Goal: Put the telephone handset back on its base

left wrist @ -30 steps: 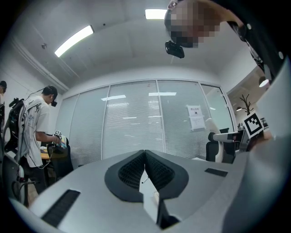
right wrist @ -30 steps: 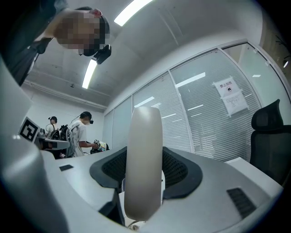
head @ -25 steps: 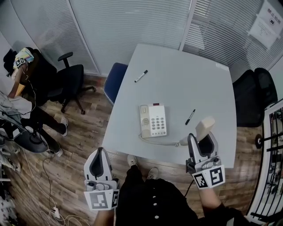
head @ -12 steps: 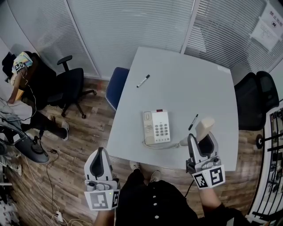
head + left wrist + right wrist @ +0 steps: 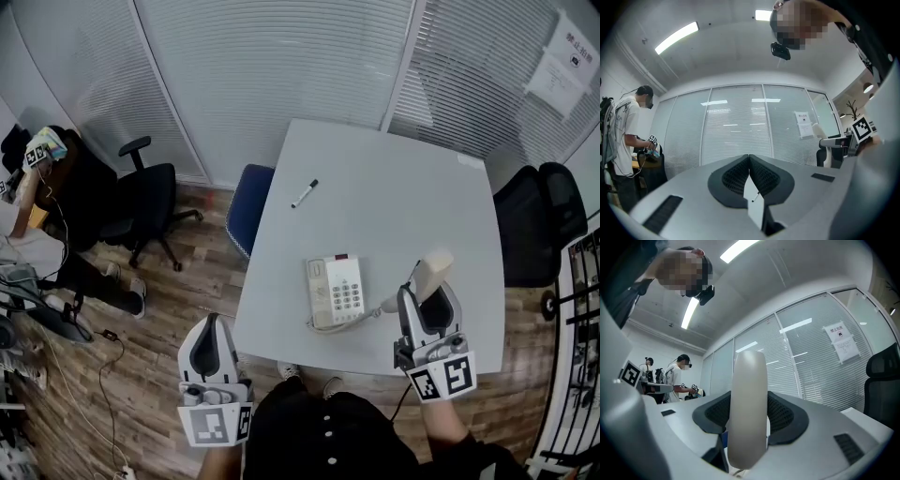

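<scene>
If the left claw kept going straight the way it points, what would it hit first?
Probably the window blinds on the far wall. The left claw, shut and empty, points about level. The table shows only below its line, so it likely passes over that, though depth is hard to judge.

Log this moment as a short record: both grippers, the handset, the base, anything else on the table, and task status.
left gripper: shut, empty, over the floor beside the table
right gripper: shut on handset
handset: off the base, to its right, clamped between the jaws
base: flat on table, keypad up, cradle empty
cord: runs from base toward handset
marker: lying beyond the base
task status: handset not yet on base
</scene>
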The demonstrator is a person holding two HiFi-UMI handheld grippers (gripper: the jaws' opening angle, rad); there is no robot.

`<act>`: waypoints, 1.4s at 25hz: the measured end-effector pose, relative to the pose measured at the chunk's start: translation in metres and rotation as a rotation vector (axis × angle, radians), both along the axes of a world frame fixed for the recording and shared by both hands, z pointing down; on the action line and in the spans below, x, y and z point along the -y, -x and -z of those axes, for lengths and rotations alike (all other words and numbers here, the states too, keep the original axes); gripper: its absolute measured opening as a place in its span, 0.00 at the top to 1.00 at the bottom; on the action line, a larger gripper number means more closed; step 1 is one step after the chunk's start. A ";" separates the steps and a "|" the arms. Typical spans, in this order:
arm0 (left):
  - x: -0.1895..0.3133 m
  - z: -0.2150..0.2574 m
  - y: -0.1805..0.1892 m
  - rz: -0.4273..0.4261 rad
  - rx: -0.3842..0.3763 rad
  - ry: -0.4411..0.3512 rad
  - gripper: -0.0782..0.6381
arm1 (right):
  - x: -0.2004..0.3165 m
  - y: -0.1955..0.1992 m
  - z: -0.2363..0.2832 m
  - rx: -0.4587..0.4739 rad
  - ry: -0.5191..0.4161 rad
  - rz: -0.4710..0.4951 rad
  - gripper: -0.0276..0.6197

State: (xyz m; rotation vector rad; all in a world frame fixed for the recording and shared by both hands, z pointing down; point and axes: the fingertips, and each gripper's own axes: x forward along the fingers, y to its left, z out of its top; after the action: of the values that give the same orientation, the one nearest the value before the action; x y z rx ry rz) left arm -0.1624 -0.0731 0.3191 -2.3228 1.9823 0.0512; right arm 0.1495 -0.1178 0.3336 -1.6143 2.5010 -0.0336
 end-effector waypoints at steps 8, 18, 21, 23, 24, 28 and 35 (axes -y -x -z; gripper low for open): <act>0.020 0.007 0.007 -0.039 -0.008 -0.029 0.87 | 0.010 0.008 0.004 -0.017 0.007 -0.026 0.59; 0.035 0.008 0.004 -0.079 -0.008 -0.018 0.87 | 0.012 0.014 0.004 -0.012 0.043 -0.035 0.59; 0.039 0.002 0.005 -0.082 -0.009 0.001 0.87 | 0.017 0.019 -0.004 -0.014 0.071 -0.026 0.59; 0.042 -0.004 0.008 -0.077 -0.010 0.021 0.87 | 0.023 0.025 -0.012 -0.018 0.095 -0.018 0.59; 0.043 -0.007 0.010 -0.075 -0.011 0.030 0.87 | 0.024 0.028 -0.017 -0.019 0.106 -0.014 0.59; 0.041 -0.018 0.015 -0.063 -0.012 0.063 0.87 | 0.027 0.034 -0.036 -0.024 0.152 0.001 0.59; 0.033 -0.035 0.014 -0.051 -0.011 0.116 0.87 | 0.031 0.043 -0.087 -0.045 0.258 0.031 0.59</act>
State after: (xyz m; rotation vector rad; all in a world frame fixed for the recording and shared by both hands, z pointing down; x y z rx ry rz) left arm -0.1762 -0.1061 0.3538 -2.4491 1.9811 -0.0491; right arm 0.1060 -0.1490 0.4209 -1.6836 2.6475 -0.3410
